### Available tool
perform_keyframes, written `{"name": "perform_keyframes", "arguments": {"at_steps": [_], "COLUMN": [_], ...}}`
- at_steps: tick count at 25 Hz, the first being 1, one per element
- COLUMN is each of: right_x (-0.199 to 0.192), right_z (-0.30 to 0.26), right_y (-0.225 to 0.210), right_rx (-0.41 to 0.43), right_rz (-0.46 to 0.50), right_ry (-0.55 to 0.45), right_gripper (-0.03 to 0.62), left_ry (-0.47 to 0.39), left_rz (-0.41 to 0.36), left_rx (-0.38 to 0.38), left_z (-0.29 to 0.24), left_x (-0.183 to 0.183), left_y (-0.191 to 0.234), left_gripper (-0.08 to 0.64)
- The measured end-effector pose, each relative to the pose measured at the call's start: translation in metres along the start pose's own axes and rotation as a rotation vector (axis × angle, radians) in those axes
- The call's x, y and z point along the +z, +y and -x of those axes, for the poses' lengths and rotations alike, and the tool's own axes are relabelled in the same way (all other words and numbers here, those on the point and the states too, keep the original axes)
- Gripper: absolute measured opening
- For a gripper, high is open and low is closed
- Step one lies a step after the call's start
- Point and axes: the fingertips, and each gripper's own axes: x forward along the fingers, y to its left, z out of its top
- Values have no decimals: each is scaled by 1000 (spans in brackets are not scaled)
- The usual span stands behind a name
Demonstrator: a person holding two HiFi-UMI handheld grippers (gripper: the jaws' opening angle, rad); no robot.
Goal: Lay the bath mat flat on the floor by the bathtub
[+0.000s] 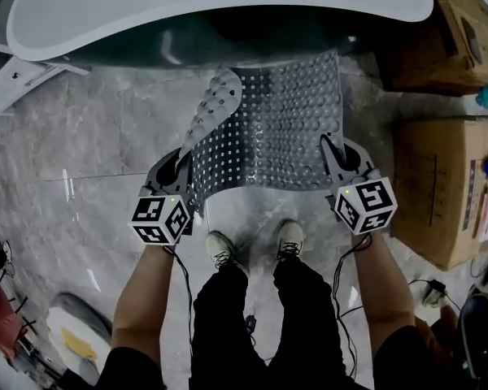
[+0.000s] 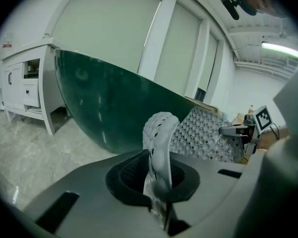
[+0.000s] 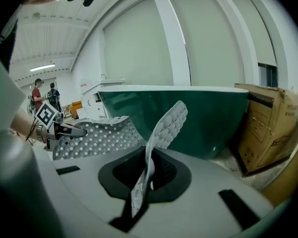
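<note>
The grey perforated bath mat (image 1: 285,128) hangs stretched between my two grippers, above the marble floor (image 1: 89,145) and just in front of the bathtub (image 1: 228,6). Its far left corner (image 1: 215,104) is folded over, showing a bumpy underside. My left gripper (image 1: 183,167) is shut on the mat's near left edge (image 2: 158,148). My right gripper (image 1: 333,151) is shut on the near right edge (image 3: 164,128). The mat's far edge reaches the tub's dark green side (image 2: 104,108). Each gripper view shows the other gripper across the mat.
Cardboard boxes (image 1: 443,189) stand on the right, one more (image 1: 439,31) beside the tub. A white cabinet (image 2: 25,83) stands to the tub's left. The person's shoes (image 1: 221,250) are just behind the mat. Cables and clutter lie along the lower edges.
</note>
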Motion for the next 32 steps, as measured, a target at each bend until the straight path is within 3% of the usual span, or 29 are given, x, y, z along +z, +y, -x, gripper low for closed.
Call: {"name": "perform_keyframes", "arguments": {"at_steps": [10, 19, 25, 32], "right_x": [-106, -204, -230, -256], "right_z": [-82, -137, -156, -172], "right_y": [-21, -42, -63, -85], "right_rx": [14, 20, -1, -21], "right_rz": [3, 7, -42, -32], "right_ry": [7, 31, 32, 58], "right_gripper": [29, 30, 31, 31], "left_ry": [8, 16, 21, 43], "left_rz": [-15, 29, 30, 25], "left_rx": [3, 22, 38, 80], "left_z": [-74, -128, -153, -164], "left_x": [-100, -179, -201, -223], "left_y": [54, 100, 120, 149], "left_gripper": [32, 32, 32, 32]}}
